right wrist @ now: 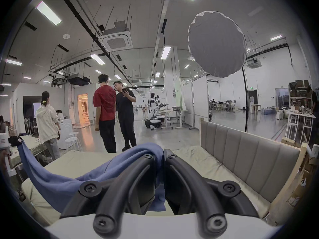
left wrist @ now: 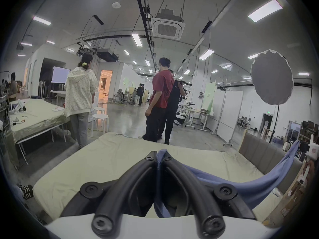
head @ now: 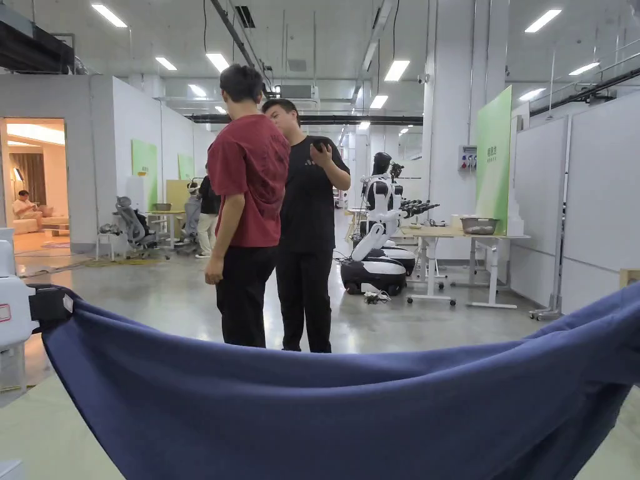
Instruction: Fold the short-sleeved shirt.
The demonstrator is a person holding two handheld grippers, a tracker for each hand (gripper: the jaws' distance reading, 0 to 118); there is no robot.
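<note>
Pale sheeting covers the bed [left wrist: 120,163], which runs out below both tools to a padded headboard [right wrist: 241,149] on its right-hand side; beyond the bed's far edge two people stand talking on the concrete floor. The short-sleeved shirt [head: 350,412], a blue one, hangs in the air above the bed, stretched between the tools and sagging in a shallow curve at its middle. The left tool [left wrist: 159,158] has its jaws pinched together on a fold of the blue cloth, and the right tool [right wrist: 163,154] is likewise clamped on a bunched edge of it, with cloth spilling over its left jaw.

By my reading, this is the spreading step: the shirt is lifted and held wide, not yet laid down. The next move calls for lowering it evenly onto the sheet, keeping both grips tight and the span taut so it lands flat, clear of the headboard, before any fold is made.
</note>
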